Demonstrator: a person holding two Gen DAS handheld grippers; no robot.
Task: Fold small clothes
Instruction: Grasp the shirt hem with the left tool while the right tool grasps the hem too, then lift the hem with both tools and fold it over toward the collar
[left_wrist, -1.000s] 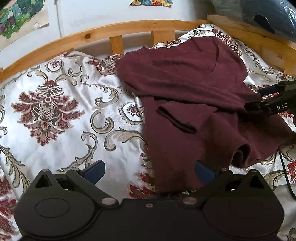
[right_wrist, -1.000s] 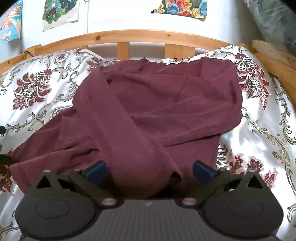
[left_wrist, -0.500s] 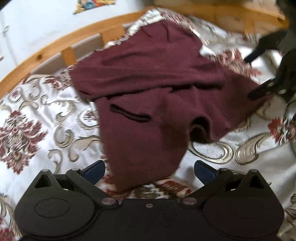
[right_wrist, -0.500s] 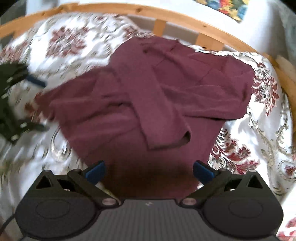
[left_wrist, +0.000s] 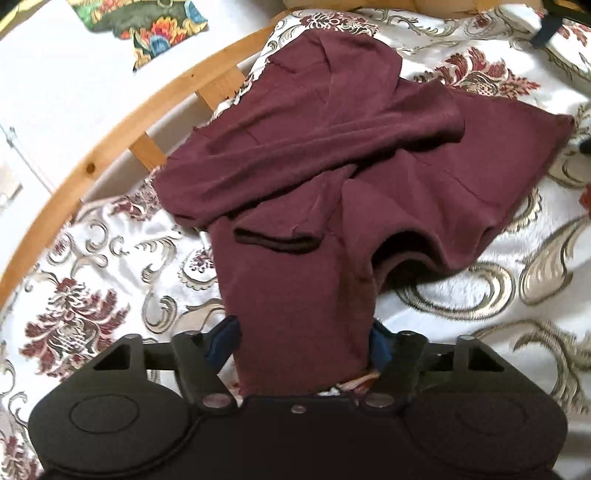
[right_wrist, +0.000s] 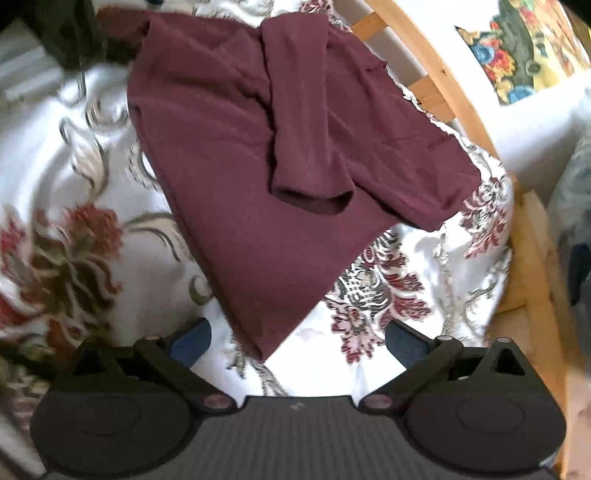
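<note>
A maroon long-sleeved top (left_wrist: 332, 177) lies partly folded on a floral bedspread (left_wrist: 92, 295), its sleeves laid across the body. My left gripper (left_wrist: 303, 343) has closed in on the top's near corner; the cloth fills the gap between the blue pads. In the right wrist view the same top (right_wrist: 258, 166) lies with one sleeve cuff (right_wrist: 314, 195) on top. My right gripper (right_wrist: 295, 339) is open and empty, its pads either side of the top's near corner, just above the bedspread (right_wrist: 388, 295).
A curved wooden bed rail (left_wrist: 110, 155) runs behind the top, with a white wall and colourful posters (left_wrist: 147, 26) beyond. In the right wrist view the rail (right_wrist: 443, 74) is on the right. The other gripper shows dark at upper left (right_wrist: 74, 33).
Both grippers have swung round to opposite sides of the top. The left jaws have narrowed onto the near corner of the cloth. The right gripper has stayed open.
</note>
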